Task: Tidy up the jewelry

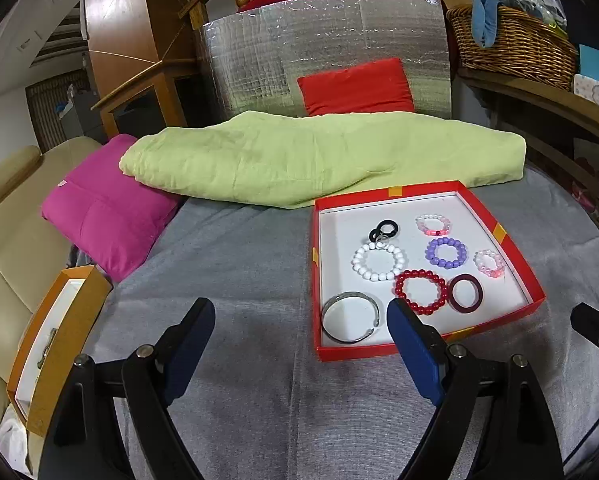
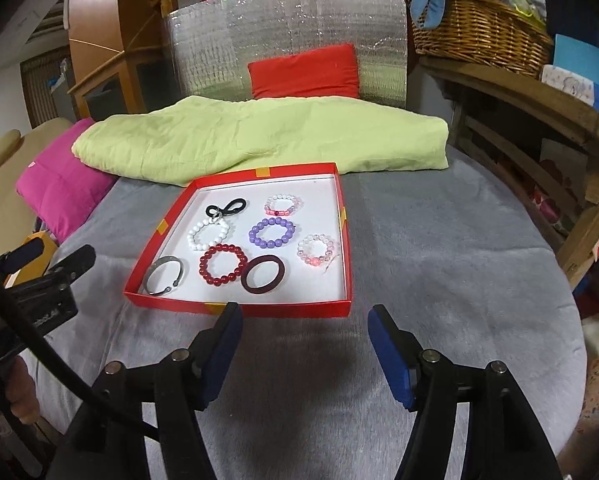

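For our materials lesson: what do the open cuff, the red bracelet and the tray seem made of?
Cuff: likely polished metal, grey with a sheen. Red bracelet: glossy beads, glass or plastic, with bright highlights. Tray: probably cardboard, matte red walls, taped edges.

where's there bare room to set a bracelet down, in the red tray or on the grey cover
The grey cover lies bare right of the red tray, out to the wooden shelf, and in front of it. Inside the tray, free patches are the near right corner and the far left corner. Its middle is crowded: red bead bracelet, maroon ring and purple bracelet lie close together.
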`<move>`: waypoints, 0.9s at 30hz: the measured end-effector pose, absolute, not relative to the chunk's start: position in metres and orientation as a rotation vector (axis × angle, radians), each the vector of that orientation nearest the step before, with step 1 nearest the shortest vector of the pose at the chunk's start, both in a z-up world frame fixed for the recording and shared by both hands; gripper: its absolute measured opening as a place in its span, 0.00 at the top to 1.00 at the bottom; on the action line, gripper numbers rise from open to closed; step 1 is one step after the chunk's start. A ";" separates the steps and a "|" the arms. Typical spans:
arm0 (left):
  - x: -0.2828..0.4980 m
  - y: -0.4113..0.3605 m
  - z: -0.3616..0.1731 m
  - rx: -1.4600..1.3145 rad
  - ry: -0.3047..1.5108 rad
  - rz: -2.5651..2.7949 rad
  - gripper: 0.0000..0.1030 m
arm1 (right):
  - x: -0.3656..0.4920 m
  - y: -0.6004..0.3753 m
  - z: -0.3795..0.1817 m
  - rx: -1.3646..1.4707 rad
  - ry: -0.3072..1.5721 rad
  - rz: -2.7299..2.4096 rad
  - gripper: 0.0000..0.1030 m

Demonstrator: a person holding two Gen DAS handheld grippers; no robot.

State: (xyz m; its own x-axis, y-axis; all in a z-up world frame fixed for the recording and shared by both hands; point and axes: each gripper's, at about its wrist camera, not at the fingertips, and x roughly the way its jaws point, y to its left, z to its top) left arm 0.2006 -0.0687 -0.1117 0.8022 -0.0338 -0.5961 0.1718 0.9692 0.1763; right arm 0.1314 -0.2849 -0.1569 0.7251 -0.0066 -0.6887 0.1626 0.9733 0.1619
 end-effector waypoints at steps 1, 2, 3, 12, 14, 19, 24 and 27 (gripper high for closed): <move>0.200 -0.068 -0.112 0.225 0.632 -0.111 0.14 | 0.130 -0.283 -0.155 0.215 0.751 -0.094 0.33; 0.200 -0.067 -0.112 0.224 0.633 -0.112 0.14 | 0.129 -0.281 -0.154 0.212 0.747 -0.093 0.32; 0.201 -0.067 -0.112 0.224 0.634 -0.110 0.14 | 0.129 -0.279 -0.154 0.206 0.745 -0.091 0.32; 0.203 -0.064 -0.118 0.233 0.649 -0.103 0.14 | 0.139 -0.270 -0.161 0.183 0.772 -0.088 0.32; 0.204 -0.064 -0.120 0.234 0.656 -0.101 0.14 | 0.142 -0.271 -0.163 0.188 0.781 -0.088 0.32; 0.202 -0.062 -0.121 0.238 0.658 -0.100 0.14 | 0.146 -0.272 -0.167 0.195 0.792 -0.091 0.32; 0.202 -0.059 -0.120 0.232 0.660 -0.105 0.14 | 0.147 -0.269 -0.167 0.185 0.790 -0.092 0.32; 0.202 -0.055 -0.120 0.225 0.657 -0.105 0.14 | 0.149 -0.265 -0.167 0.178 0.790 -0.089 0.32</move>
State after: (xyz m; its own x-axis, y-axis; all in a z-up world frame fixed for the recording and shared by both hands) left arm 0.2017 -0.0552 -0.1196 0.7874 -0.0257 -0.6159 0.1677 0.9704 0.1738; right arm 0.1491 -0.2654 -0.1672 0.7010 -0.0127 -0.7130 0.1455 0.9814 0.1256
